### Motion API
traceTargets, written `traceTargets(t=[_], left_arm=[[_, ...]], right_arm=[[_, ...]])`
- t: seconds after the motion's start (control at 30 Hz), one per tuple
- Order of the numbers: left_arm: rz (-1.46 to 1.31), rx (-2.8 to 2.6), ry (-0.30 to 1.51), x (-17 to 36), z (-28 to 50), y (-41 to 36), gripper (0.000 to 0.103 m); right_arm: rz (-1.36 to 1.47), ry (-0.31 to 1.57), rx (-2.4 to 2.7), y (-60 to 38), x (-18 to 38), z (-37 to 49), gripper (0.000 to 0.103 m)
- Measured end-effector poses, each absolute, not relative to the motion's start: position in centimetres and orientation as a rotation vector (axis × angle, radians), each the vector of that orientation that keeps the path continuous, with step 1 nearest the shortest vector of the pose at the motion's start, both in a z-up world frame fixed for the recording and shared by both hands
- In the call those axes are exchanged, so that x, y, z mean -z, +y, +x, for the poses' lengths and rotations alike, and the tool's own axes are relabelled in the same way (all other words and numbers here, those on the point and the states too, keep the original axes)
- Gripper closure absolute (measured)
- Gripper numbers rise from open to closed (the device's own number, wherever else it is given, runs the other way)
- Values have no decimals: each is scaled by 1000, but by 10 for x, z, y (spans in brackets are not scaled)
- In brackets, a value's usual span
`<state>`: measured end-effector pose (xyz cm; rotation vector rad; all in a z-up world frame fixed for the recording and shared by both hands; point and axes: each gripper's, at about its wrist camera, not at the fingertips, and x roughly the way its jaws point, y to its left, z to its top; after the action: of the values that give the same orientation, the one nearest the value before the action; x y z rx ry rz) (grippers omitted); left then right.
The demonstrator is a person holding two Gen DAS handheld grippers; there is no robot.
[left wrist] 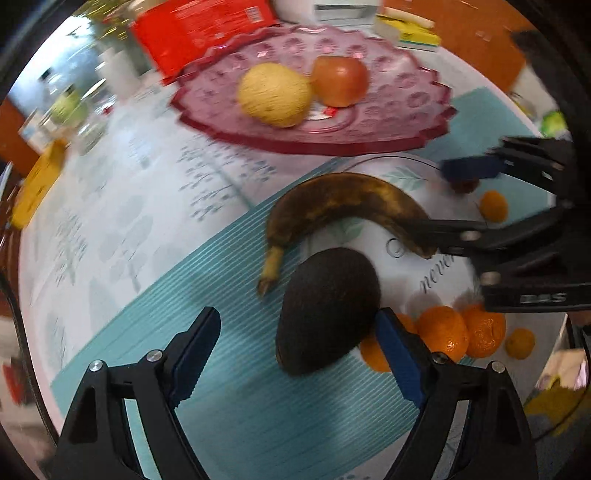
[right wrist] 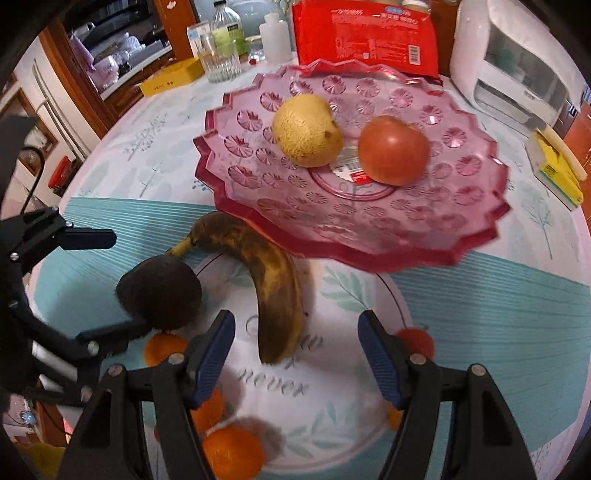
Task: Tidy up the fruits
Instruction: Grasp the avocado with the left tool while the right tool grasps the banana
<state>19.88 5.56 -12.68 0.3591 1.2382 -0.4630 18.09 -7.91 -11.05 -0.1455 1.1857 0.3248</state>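
Note:
A pink glass fruit plate (left wrist: 406,122) (right wrist: 461,221) holds a yellow pear (left wrist: 274,95) (right wrist: 306,130) and a red tomato (left wrist: 341,80) (right wrist: 393,150). A browned banana (left wrist: 343,201) (right wrist: 275,291) and a dark avocado (left wrist: 327,310) (right wrist: 160,291) lie on the table in front of the plate. My left gripper (left wrist: 295,343) (right wrist: 99,284) is open, with the avocado between its fingers and close to the right one. My right gripper (right wrist: 295,354) (left wrist: 443,199) is open around the banana's end. Several mandarins (left wrist: 463,330) (right wrist: 232,452) lie nearby.
A red packet (right wrist: 364,33), a white appliance (right wrist: 513,62), bottles and a glass (right wrist: 219,59), and yellow boxes (right wrist: 171,77) (right wrist: 557,171) stand behind the plate. A small red fruit (right wrist: 415,341) lies by my right finger. A teal mat (left wrist: 240,406) covers the near table.

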Motion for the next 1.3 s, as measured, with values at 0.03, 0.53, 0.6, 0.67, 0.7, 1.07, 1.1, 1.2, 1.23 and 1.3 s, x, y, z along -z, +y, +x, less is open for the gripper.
traceTargets(t=[0.03,0.53,0.6,0.67,0.7,1.07,1.1,1.2,1.23,1.3], left_arm=[[365,487,1237,128,200,55,21],[191,633,1312,144,215,62,46],[139,628,1333,147,217,67,45],[87,621,1350,150,218,72,45],[64,617,1357,152,218,75,45],[-107,566,1379,156,205,95,45],[-119,562,1375,156,206,96,45],[-90,559,1368,155,203,95,46],[-90,558,1364,155,203,95,46],[-94,555,1358,154,202,96,46]], right_arm=[[-153,1189,-322,-76,114,184,33],[-244,1205,-326,-44,143,206,51],[-260,1184,-329,-40,143,205,54],[-259,1176,-332,-37,143,204,60],[-268,1169,-325,-37,143,203,62],[-131,1214,-365,-50,139,204,71],[-122,1217,-369,-49,139,204,71],[-104,1218,-388,-49,135,201,71],[-100,1221,-392,-49,134,200,71],[-87,1219,-391,-51,131,200,71]])
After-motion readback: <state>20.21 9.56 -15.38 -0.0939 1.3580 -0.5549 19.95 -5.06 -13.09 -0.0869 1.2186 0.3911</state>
